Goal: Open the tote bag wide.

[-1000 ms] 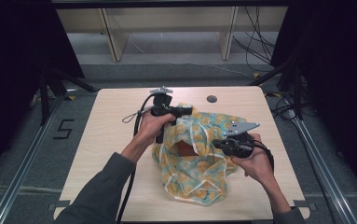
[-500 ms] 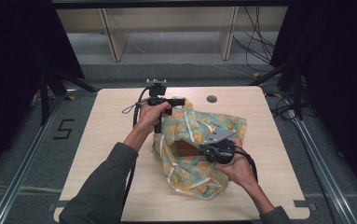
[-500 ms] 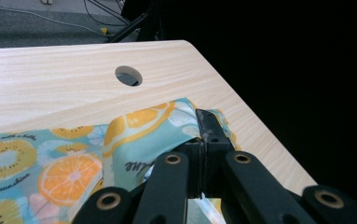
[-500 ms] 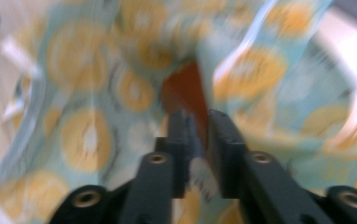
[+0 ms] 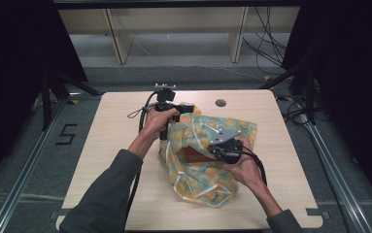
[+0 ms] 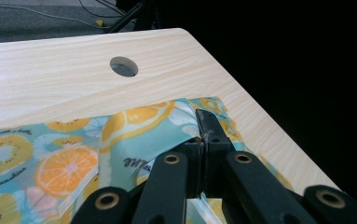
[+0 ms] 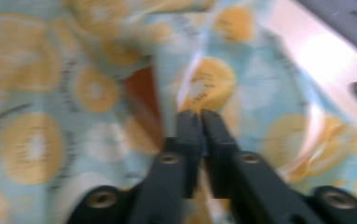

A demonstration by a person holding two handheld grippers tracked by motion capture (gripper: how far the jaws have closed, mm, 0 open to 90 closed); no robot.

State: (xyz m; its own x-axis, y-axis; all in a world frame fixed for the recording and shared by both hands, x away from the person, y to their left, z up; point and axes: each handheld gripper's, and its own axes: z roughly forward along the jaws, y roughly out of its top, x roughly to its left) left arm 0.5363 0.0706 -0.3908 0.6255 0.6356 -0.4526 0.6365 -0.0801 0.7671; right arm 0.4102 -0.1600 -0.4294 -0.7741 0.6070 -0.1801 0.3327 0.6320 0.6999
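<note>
1. The cloth (image 5: 208, 155), printed with citrus slices, lies bunched on the counter (image 5: 106, 145), right of its middle, with a brown thing (image 5: 195, 155) showing inside its folds.
2. The left gripper (image 6: 203, 128) is clamped on the cloth's far edge; its fingers (image 6: 213, 130) are together with fabric pinched between them.
3. The right gripper (image 7: 199, 119) has just snapped closed low on the cloth; its blurred view leaves it unclear whether a fold is caught.
4. To do this well, keep the left pinch firm as an anchor.
5. Check the right grip before pulling; one layer only.
6. Draw the edges apart slowly, low over the counter.
</note>
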